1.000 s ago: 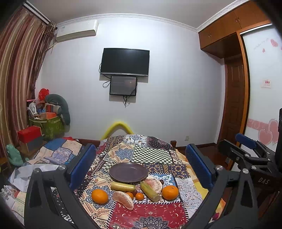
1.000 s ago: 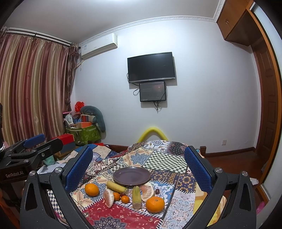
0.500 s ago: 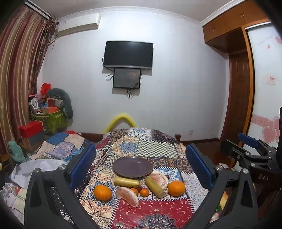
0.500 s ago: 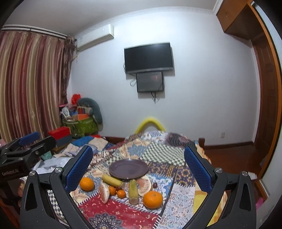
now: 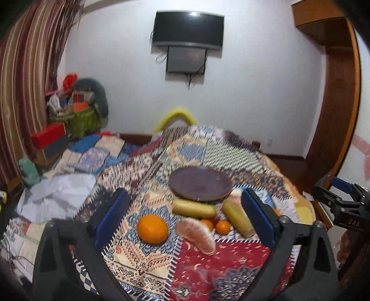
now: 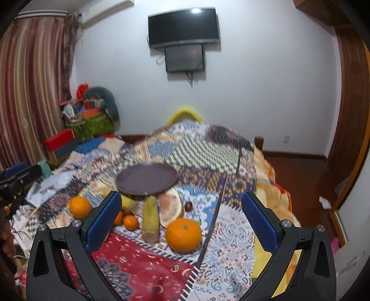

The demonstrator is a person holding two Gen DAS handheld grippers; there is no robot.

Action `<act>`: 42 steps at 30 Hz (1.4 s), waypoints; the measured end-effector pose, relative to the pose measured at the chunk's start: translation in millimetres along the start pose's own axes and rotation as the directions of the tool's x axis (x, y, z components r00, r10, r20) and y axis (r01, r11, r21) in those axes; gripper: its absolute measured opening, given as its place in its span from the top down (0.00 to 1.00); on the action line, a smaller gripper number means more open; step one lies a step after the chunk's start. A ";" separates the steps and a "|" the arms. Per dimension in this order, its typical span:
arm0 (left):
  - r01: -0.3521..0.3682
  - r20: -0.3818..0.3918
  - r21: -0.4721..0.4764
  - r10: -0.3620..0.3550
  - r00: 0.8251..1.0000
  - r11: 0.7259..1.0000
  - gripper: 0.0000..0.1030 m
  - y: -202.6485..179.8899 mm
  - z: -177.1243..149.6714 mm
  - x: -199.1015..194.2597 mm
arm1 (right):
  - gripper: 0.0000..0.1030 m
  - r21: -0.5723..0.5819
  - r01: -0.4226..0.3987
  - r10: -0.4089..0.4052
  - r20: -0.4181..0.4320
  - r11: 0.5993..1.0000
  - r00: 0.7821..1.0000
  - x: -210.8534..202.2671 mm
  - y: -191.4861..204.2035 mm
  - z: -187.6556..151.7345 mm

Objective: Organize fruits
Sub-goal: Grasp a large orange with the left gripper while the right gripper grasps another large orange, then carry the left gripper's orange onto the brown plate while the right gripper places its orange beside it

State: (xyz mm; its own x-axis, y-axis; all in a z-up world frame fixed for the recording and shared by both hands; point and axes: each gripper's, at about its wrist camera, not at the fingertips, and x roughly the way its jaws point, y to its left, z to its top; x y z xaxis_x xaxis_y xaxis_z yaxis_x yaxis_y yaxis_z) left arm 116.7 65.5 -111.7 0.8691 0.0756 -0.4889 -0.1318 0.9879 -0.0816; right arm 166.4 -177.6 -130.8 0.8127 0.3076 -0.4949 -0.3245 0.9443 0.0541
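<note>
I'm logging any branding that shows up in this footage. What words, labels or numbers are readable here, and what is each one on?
"DAS": white letters on the black body of the right gripper, seen at the right edge of the left wrist view.

The body of the left gripper, at the left edge of the right wrist view, shows no lettering here that I can read.

The TV and the smaller screen under it are dark, with no readable text.

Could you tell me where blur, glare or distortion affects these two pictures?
Left wrist view: motion blur smears the quilt and plate; fisheye bends the curtain. Right wrist view: the plate is blurred, the near orange sharper; a ceiling-light glare sits on the TV.
</note>
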 end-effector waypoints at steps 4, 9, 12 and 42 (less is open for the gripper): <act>-0.012 -0.089 -0.021 0.010 0.996 1.000 0.17 15.7 -12.3 31.3 | 0.01 -0.001 -0.003 0.003 -0.078 1.000 0.997 23.6 -3.6 -8.4; -0.029 -0.194 -0.027 0.023 0.981 0.999 0.31 29.0 -31.8 63.5 | 0.02 -0.004 -0.018 0.017 -0.157 1.000 0.988 45.8 -8.0 -20.1; -0.044 -0.251 -0.025 0.036 0.967 0.999 0.31 36.2 -42.4 82.8 | 0.04 -0.001 -0.040 0.039 -0.198 0.999 0.979 59.6 -9.0 -28.0; -0.081 -0.376 -0.028 0.065 0.924 0.996 0.39 57.5 -68.9 154.5 | 0.36 0.053 -0.083 0.097 -0.399 0.995 0.912 123.5 -11.8 -60.8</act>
State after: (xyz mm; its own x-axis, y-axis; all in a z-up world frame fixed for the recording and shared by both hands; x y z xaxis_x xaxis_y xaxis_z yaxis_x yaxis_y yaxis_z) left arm 210.5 124.6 -251.7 0.6156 0.0832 -0.7836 -0.2153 0.9743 -0.0657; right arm 241.1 -157.8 -245.3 0.5168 0.3256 -0.7918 -0.3646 0.9205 0.1406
